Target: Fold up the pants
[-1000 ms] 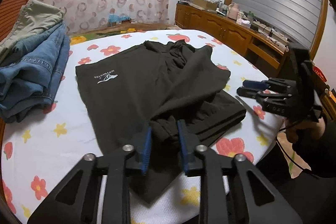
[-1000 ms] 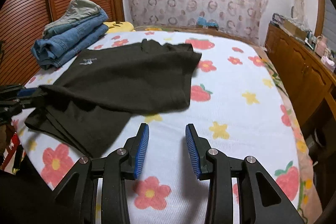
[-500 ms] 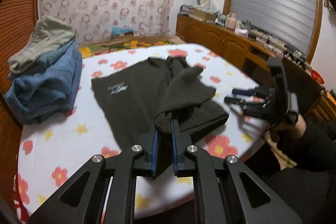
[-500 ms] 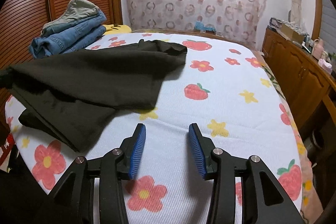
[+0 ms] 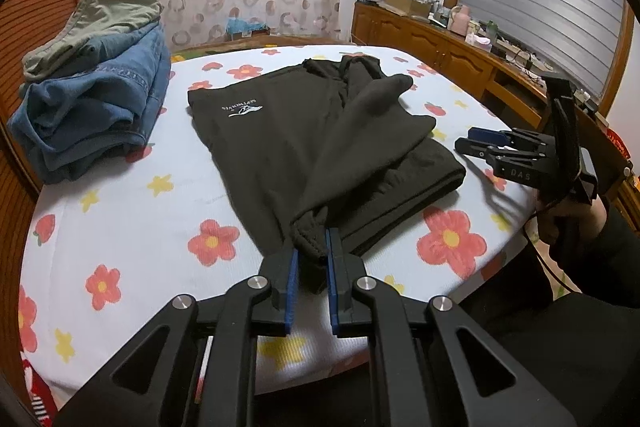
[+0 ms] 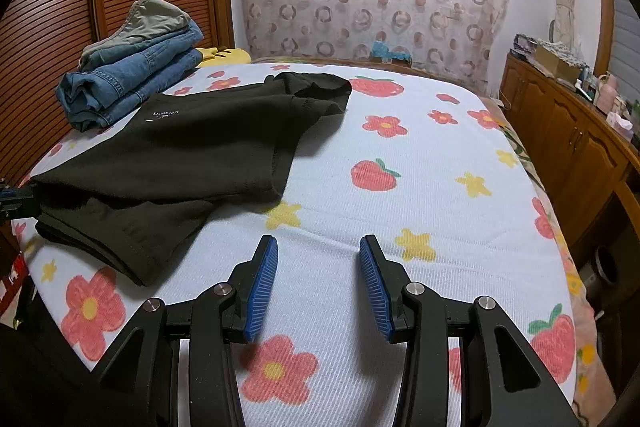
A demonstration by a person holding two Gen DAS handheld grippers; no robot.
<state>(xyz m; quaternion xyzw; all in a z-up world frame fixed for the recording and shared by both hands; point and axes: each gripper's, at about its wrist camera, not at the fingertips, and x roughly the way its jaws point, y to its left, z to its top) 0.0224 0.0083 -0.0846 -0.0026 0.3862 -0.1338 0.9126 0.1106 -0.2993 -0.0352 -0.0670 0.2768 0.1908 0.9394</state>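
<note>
Black pants [image 5: 304,143] with a small white logo lie partly folded on the flowered bed sheet [image 5: 132,211]. My left gripper [image 5: 311,255] is shut on a bunched cuff of the pants at the near edge of the bed, with the leg drawn taut towards me. The pants also show in the right wrist view [image 6: 188,155], at left. My right gripper [image 6: 318,267] is open and empty, low over bare sheet to the right of the pants. It shows in the left wrist view [image 5: 470,143] beside the folded edge.
A stack of folded jeans and khaki trousers [image 5: 92,83] sits at the bed's far left, also in the right wrist view [image 6: 132,79]. A wooden cabinet [image 6: 568,147] with clutter runs along the right side. A slatted wooden wall [image 6: 52,39] stands on the left.
My left gripper has shut on the pants cuff, lifted it and pulled it back towards the bed's near edge. The leg has come down lower over the pants. My right gripper has stayed open.
</note>
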